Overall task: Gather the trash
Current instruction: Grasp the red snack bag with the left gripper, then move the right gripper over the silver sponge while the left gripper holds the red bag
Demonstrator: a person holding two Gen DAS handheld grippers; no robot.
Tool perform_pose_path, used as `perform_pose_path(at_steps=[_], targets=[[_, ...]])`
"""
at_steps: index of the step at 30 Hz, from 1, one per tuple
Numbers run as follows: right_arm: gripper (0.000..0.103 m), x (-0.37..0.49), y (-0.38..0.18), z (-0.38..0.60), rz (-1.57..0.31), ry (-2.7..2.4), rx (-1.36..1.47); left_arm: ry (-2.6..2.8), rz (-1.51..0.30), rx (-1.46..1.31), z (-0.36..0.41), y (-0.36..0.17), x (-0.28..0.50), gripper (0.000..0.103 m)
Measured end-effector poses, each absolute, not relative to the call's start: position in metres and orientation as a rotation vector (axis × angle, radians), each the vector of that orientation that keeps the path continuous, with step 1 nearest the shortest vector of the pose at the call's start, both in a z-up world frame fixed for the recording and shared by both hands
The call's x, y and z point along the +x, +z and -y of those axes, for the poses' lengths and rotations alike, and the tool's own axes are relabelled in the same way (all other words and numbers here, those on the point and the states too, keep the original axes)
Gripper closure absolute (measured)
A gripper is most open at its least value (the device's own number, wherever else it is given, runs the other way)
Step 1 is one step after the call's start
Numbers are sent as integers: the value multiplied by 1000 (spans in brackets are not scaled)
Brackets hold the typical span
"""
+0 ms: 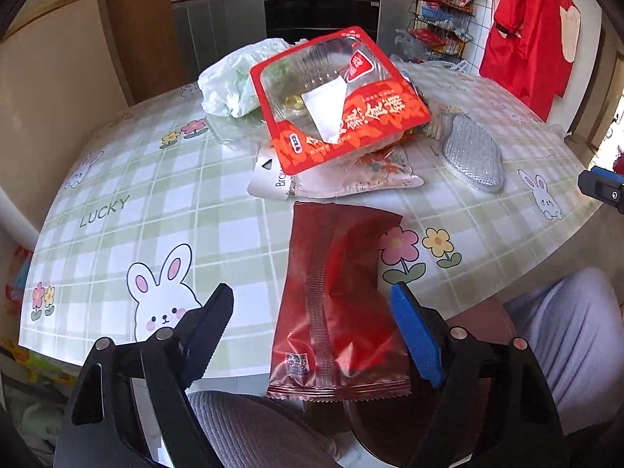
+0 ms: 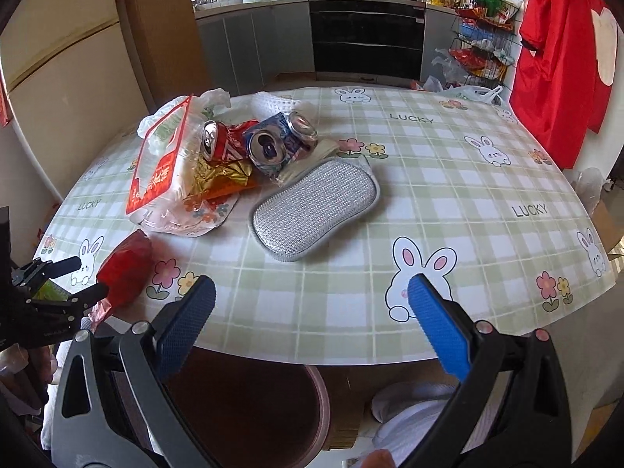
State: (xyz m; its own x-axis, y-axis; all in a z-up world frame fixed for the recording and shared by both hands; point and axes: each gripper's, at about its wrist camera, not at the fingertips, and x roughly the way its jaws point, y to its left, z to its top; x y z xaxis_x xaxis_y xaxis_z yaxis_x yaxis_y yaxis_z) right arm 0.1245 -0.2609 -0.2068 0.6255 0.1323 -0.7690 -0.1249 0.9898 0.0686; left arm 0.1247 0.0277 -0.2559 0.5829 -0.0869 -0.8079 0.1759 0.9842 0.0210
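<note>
A dark red wrapper (image 1: 335,304) is seen at the near edge of the table (image 1: 117,210), partly hanging over it, between the spread fingers of the left gripper (image 1: 312,335), which are not pressed on it. The right gripper (image 2: 312,323) is held open and empty above a brown bin (image 2: 249,409). More trash is piled far left: a red tray (image 1: 335,105), crushed cans (image 2: 269,144), beside a silver sponge (image 2: 316,206).

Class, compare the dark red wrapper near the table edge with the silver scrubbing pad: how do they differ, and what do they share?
The dark red wrapper is thin, glossy, creased film; the silver scrubbing pad is thick, padded and mesh-textured. The wrapper is rectangular with crimped ends; the pad is a rounded oval. The wrapper overhangs the table edge; the pad lies fully on it. Both lie flat, untouched.
</note>
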Motion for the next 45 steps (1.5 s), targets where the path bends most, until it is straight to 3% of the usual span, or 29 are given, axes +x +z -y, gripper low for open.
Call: perform_pose_path(at_steps=[2,4,7,15,25,41,45], targets=[[6,127,-211,261,-895,146,11,-158,-947,102,-25,-262,128,25],[6,129,-216,261,-903,145,15,-164,-949,101,-24,-267,129,50],[6,131,-221,261,-909,135,15,-147,-941,66,-31,-270,129,68],[6,135,-234,260,-916,115,12,-115,-945,-128,-64,-276,135,68],[6,168,-247,262,-904,89,106,-105,-961,-118,-62,-286,142,52],[6,297,-280,248,-992,-92,182,-91,-958,-77,-54,-288,143,48],[6,304,-289,231,-1028,-122,58,-99,-954,-78,-56,-288,142,48]])
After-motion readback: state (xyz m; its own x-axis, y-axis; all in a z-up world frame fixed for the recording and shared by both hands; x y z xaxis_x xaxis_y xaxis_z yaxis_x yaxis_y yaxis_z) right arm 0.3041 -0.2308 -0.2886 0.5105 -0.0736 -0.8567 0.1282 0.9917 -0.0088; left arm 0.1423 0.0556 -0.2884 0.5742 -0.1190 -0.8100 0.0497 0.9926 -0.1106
